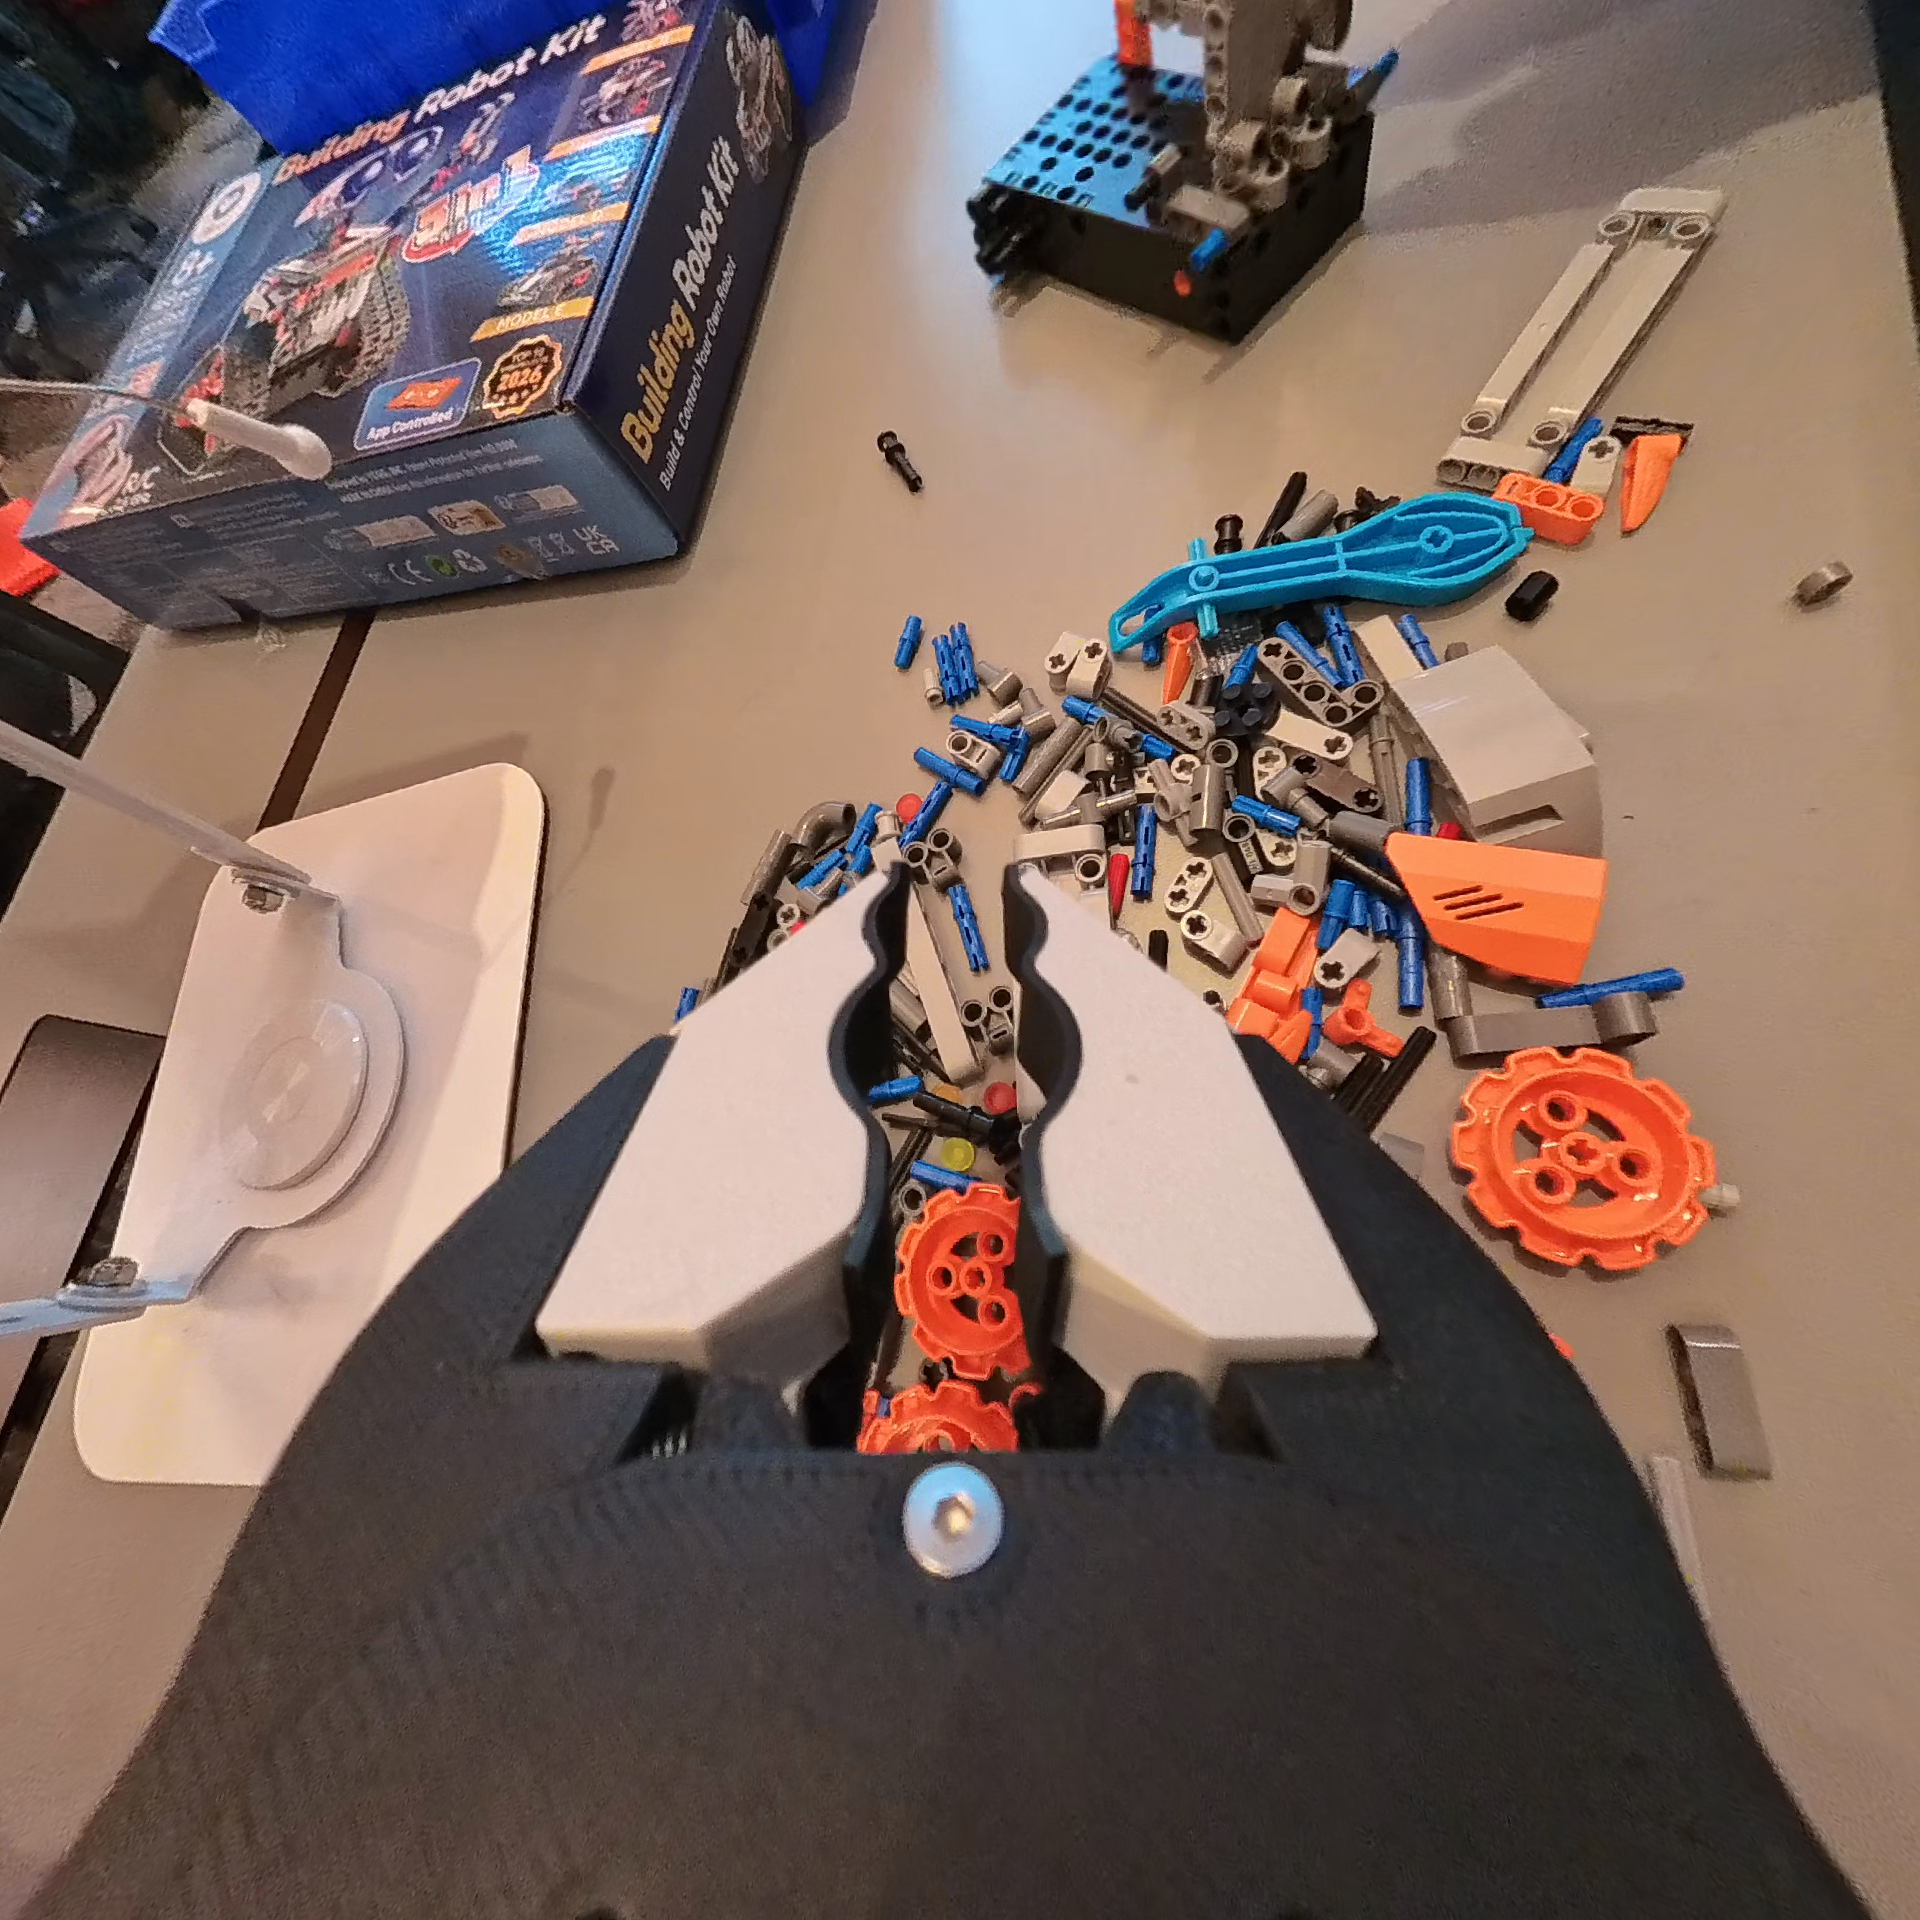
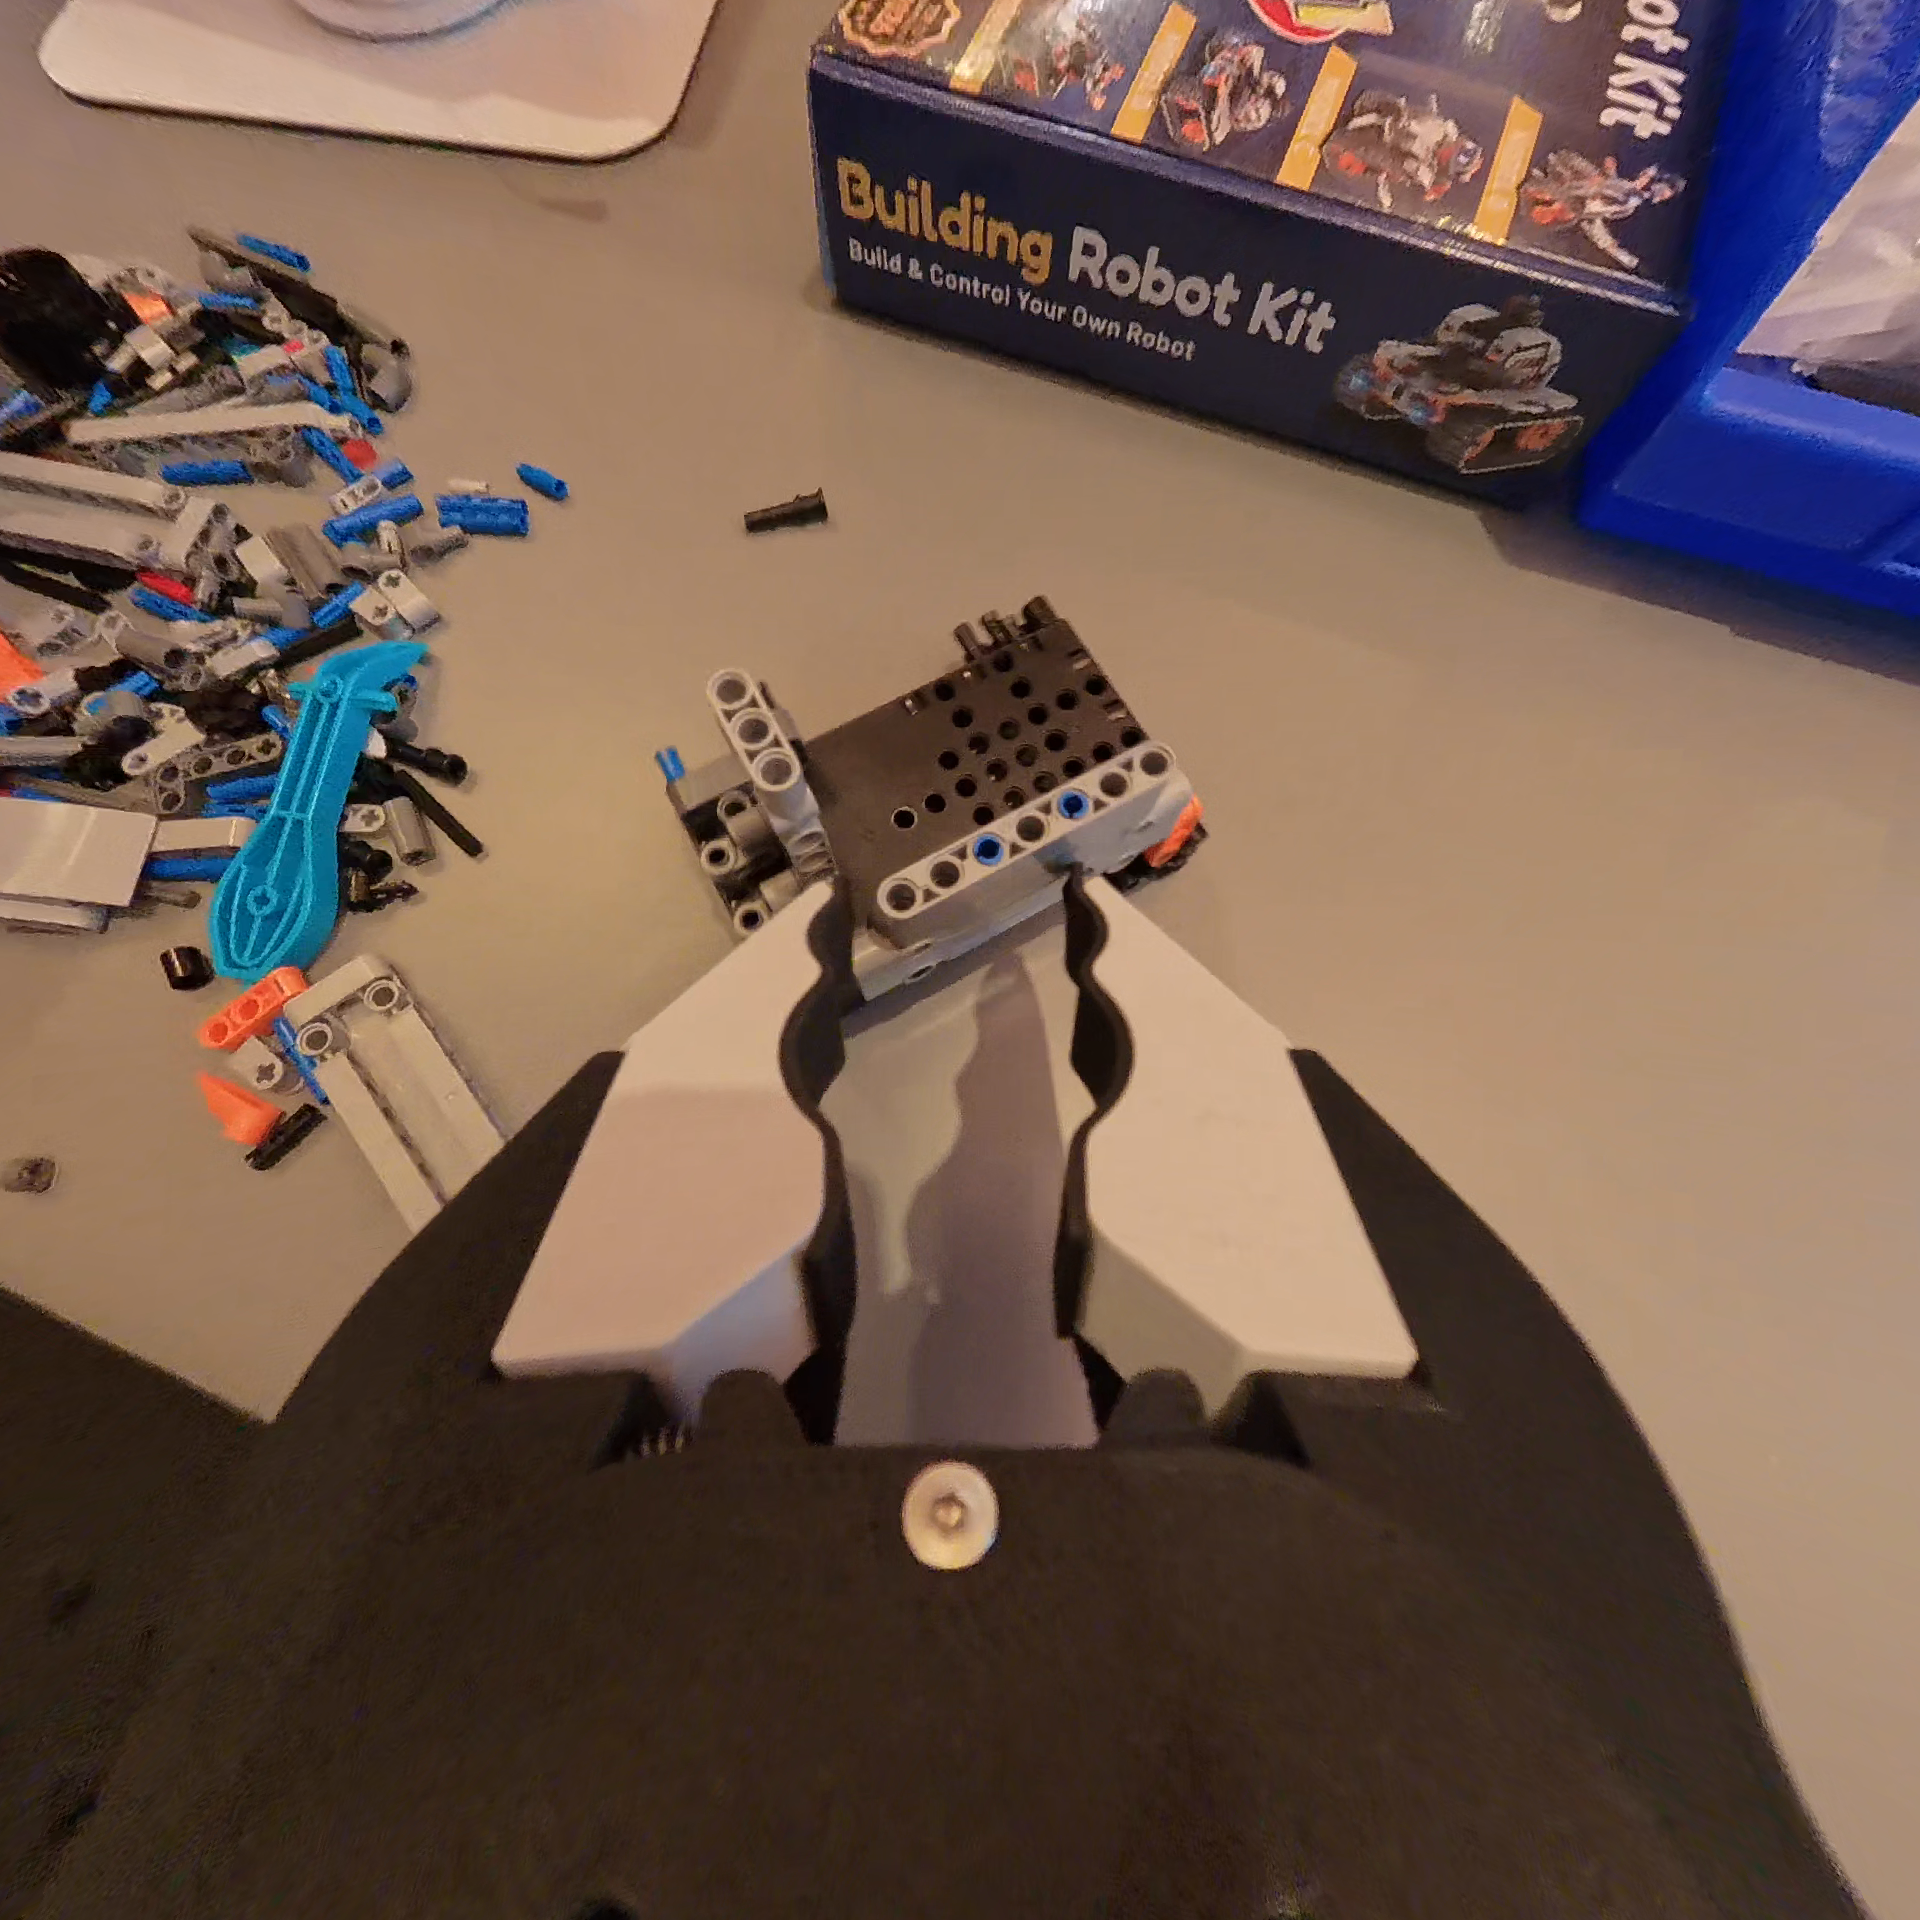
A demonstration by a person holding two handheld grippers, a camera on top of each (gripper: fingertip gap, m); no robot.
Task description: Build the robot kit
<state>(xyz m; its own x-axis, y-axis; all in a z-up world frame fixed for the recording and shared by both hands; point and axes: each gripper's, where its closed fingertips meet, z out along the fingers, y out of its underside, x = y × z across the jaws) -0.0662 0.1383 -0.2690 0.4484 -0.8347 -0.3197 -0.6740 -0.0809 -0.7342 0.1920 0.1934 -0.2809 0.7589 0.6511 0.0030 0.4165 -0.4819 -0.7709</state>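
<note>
My left gripper [image 1: 956, 883] hovers over a pile of small grey, blue, black and orange building parts [image 1: 1226, 790]. Its jaws stand a narrow gap apart, with nothing clearly held; a grey beam [image 1: 961, 977] and an orange gear [image 1: 961, 1283] show below between them. My right gripper [image 2: 945, 904] is shut on a flat grey panel [image 2: 966, 1195] that joins a black perforated block assembly [image 2: 987, 748] resting on the table. That assembly also shows far off in the left wrist view [image 1: 1174, 208].
A teal lever tool [image 1: 1340, 566] lies on the pile, with an orange gear [image 1: 1579, 1153] and orange panel [image 1: 1496, 904] nearby. A dark blue kit box [image 2: 1247, 260], blue bin [image 2: 1766, 416], white stand base [image 1: 436, 935], long grey frame [image 2: 405, 1081] and loose black pin [image 2: 784, 511] surround it. There is about 25 centimeters between the tips of the two grippers. My left gripper's tips are some 9 centimeters from the orange gear [image 1: 961, 1283].
</note>
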